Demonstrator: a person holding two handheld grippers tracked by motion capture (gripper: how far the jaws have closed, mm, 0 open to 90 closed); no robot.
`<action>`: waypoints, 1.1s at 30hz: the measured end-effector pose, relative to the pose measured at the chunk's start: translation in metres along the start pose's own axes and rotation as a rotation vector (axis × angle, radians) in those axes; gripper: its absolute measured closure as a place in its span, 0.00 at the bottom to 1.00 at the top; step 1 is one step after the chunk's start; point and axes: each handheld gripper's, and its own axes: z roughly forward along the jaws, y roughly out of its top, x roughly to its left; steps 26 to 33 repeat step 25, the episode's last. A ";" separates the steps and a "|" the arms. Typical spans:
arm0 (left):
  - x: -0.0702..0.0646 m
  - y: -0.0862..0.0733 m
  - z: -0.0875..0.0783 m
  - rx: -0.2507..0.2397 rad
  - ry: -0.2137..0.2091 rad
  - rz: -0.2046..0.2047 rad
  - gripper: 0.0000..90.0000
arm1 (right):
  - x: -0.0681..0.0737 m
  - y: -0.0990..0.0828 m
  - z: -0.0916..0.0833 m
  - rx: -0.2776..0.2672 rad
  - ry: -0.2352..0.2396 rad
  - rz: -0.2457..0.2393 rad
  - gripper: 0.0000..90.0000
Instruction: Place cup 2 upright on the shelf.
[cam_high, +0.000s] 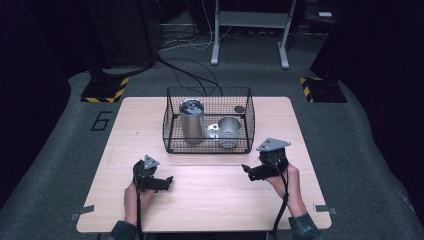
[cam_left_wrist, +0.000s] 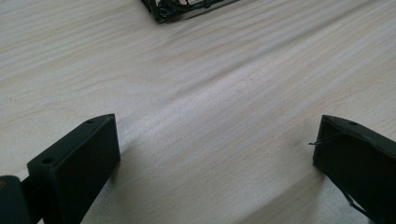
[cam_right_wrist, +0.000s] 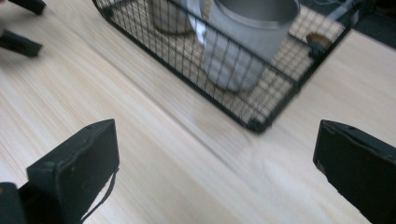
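though near, wire basket (cam_high: 208, 142) just beyond right gripper (cam_high: 248, 171)

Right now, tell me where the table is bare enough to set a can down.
Bare wood lies between the left hand-held gripper and the right hand-held gripper, and along the table left and right of the wire basket. The basket is crowded: the tall can and the short cup stand inside.

A grey-legged stand (cam_high: 250, 30) and loose black cables (cam_high: 192, 75) occupy the carpet (cam_high: 60, 150) behind the table.
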 end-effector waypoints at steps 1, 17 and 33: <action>0.000 0.000 0.000 -0.005 0.001 -0.005 0.00 | -0.001 -0.007 0.000 0.007 -0.003 0.010 0.00; 0.000 0.000 0.000 -0.002 0.001 -0.004 0.00 | -0.014 -0.112 0.030 0.129 -0.039 0.174 0.00; -0.001 0.000 0.001 -0.013 0.011 -0.008 0.00 | -0.020 -0.126 0.030 0.087 -0.037 0.167 0.00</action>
